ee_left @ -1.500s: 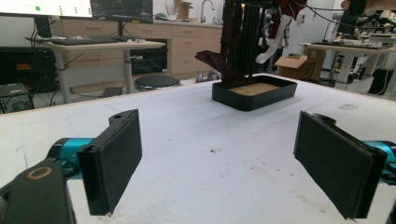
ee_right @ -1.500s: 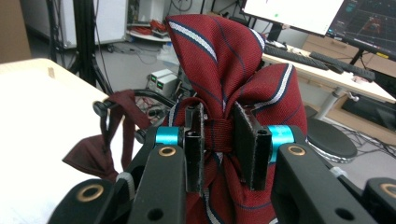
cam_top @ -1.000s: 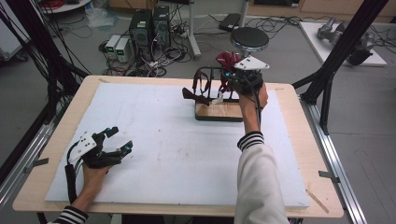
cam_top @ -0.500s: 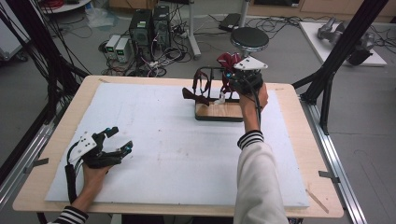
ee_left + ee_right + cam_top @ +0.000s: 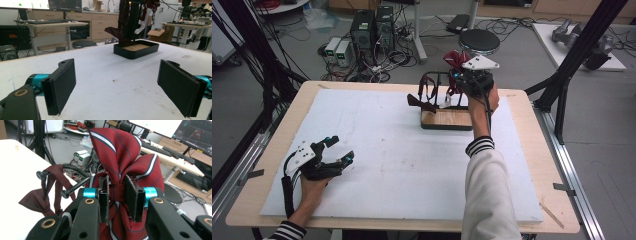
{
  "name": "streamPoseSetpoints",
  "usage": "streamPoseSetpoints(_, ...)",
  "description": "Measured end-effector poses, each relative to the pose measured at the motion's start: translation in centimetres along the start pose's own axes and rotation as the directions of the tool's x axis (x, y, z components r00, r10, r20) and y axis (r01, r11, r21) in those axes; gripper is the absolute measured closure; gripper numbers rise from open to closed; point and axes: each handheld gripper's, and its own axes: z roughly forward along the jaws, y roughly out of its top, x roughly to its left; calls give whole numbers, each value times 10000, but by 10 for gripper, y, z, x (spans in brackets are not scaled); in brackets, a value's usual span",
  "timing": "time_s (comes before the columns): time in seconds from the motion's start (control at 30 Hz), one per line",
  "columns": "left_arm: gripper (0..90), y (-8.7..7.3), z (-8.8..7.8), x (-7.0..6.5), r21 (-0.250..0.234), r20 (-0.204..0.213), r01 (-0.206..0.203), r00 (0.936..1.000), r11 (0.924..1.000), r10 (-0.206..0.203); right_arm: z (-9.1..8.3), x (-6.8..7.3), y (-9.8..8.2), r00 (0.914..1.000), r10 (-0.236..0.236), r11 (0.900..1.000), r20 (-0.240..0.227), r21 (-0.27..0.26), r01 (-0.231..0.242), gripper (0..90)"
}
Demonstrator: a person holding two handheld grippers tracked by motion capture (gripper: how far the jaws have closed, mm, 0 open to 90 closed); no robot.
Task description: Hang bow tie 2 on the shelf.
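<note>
Fingers [image 5: 132, 197] of right gripper [image 5: 117, 198] pinch striped bow tie [image 5: 120, 157] at its knot, above rack [image 5: 434, 80]. Lift clear of bars slowly. Left gripper [image 5: 117, 82] rests wide, empty.

I can read no text, label, brand or number anywhere on my feeds. The monitor [image 5: 24, 4] at the top left of my left gripper view shows small marks too blurred to make out. The dark screen [image 5: 197, 132] at the upper right of my right gripper view carries coloured lines, equally unreadable.
</note>
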Motion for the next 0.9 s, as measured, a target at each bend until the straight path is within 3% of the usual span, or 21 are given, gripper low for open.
streamPoseSetpoints(0.57,155,0,0,0,7,-7,-9,10000,10000,9,-5,-8,9,9995,184,9993,268,-320,-175,743)
streamPoseSetpoints(0.83,155,0,0,0,4,3,-5,10000,10000,5,2,-12,9,9994,185,9998,292,-8,-185,743)
streamPoseSetpoints(0.9,155,0,0,0,3,1,6,10000,10000,-6,2,-13,11,9988,67,9999,483,-113,-62,743)
